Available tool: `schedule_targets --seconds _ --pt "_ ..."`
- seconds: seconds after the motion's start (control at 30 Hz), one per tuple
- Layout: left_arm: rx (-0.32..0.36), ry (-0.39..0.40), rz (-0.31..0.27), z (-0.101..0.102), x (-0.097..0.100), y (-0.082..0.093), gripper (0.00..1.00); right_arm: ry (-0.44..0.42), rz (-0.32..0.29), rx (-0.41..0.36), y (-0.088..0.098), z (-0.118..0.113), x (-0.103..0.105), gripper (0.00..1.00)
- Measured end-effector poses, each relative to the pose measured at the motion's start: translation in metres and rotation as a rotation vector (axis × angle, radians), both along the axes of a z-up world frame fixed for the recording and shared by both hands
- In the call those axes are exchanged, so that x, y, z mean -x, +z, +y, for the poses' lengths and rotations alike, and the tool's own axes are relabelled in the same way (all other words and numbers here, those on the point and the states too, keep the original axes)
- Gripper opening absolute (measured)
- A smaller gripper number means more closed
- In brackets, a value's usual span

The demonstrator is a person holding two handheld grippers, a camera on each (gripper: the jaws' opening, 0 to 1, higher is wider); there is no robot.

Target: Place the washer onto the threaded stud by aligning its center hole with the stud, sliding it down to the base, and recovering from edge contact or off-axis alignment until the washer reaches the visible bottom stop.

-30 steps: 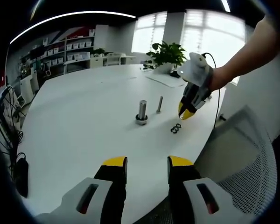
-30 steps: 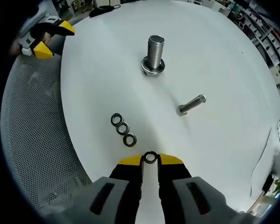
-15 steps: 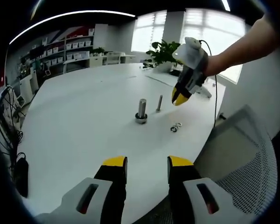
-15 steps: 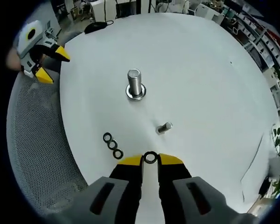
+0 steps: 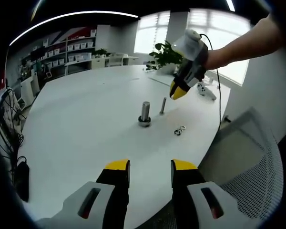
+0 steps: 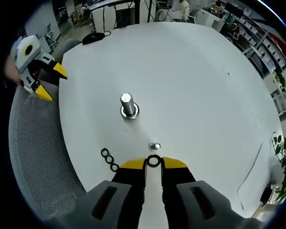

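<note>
Your right claw (image 6: 153,163) pinches the washer (image 6: 153,161) above the slim stud (image 6: 155,146); left claw (image 5: 149,167) hangs open over the desk (image 5: 86,119).

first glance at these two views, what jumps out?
The right gripper, raised above the white table, pinches a washer between its yellow tips, with the thin stud just beyond them in the right gripper view. Farther in stands the thick bolt with a washer already at its base, and three spare washers lie in a row near the table edge. The left gripper sits open at that edge.
</note>
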State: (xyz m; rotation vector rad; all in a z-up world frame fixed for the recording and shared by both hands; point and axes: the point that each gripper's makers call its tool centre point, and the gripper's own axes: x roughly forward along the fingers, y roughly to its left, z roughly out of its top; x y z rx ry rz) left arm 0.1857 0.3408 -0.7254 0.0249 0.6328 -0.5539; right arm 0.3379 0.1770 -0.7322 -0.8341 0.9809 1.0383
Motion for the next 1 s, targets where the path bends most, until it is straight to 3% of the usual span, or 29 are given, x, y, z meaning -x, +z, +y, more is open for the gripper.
schedule_targets --seconds 0.43,1.0 --pt "0.002 0.002 0.0 0.0 0.0 0.0 0.32 0.028 -0.023 0.002 0.005 0.011 -0.01 0.14" --pt "0.002 0.003 -0.005 0.0 0.0 0.001 0.32 0.047 -0.007 0.031 -0.005 0.013 -0.012 0.14"
